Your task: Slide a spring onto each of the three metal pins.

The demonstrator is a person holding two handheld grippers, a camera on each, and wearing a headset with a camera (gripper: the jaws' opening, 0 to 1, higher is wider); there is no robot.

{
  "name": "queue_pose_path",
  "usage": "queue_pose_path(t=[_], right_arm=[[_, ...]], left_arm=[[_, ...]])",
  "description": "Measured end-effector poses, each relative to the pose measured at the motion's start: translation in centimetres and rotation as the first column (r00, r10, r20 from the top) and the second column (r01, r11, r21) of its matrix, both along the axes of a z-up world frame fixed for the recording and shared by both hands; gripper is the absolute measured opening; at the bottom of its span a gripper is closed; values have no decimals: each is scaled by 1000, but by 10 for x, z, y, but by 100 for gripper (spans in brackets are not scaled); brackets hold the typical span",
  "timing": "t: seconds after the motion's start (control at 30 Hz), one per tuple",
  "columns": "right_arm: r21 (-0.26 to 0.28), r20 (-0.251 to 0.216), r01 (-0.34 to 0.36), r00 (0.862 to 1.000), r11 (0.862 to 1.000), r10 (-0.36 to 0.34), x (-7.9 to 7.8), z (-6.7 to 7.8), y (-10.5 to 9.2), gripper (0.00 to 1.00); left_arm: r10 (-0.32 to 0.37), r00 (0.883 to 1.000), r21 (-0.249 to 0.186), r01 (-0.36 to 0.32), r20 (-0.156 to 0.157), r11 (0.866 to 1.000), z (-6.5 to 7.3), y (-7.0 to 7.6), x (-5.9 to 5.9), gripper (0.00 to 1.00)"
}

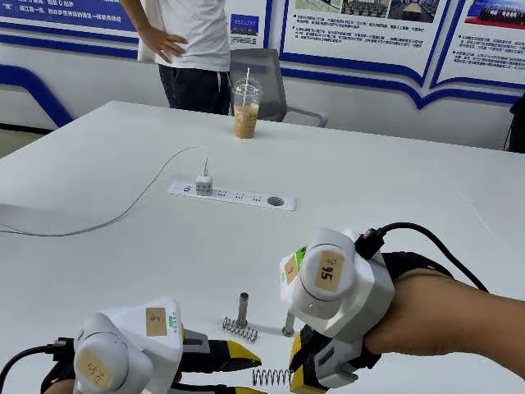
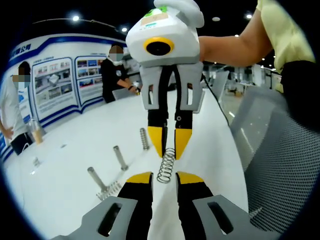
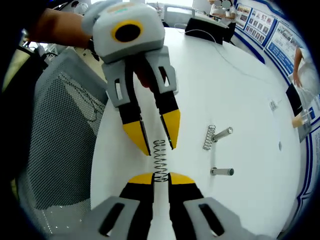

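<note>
Level spring (image 3: 160, 160), one end in right gripper (image 3: 161, 178), pointing at left gripper (image 3: 158, 143)

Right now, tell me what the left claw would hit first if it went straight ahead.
The spring, whose near end sits between the jaw tips of the left claw. Past it, on the same line, the right claw faces back; how close is hard to judge.

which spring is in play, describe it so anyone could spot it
On the white table, the left gripper and right gripper point at each other at the near side. The spring spans the gap between their yellow tips; the other spring lies farther back, beside an upright pin.
</note>
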State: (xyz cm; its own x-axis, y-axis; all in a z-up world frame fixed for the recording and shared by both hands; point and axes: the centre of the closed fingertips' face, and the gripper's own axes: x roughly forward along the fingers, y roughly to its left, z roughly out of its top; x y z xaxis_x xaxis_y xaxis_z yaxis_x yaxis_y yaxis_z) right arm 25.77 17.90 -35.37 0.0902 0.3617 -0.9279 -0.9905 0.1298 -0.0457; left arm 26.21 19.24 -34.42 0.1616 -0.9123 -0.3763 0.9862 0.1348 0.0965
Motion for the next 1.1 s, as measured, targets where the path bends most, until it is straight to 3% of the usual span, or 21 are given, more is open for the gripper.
queue_pose_path(t=[0.17, 0.43, 1.1], right_arm=[[-2, 2, -7, 1000, 1000, 7, -1, 2, 0, 12], [-1, 12, -16, 1000, 1000, 16, -2, 8, 1, 12], [65, 56, -49, 997, 997, 46, -4, 35, 22, 11]], left_arm=[[-7, 1000, 2, 7, 9, 1000, 0, 0, -1, 13], [-12, 1000, 3, 12, 11, 1000, 0, 0, -2, 12], [-9, 1000, 15, 9, 13, 1000, -2, 2, -3, 11]])
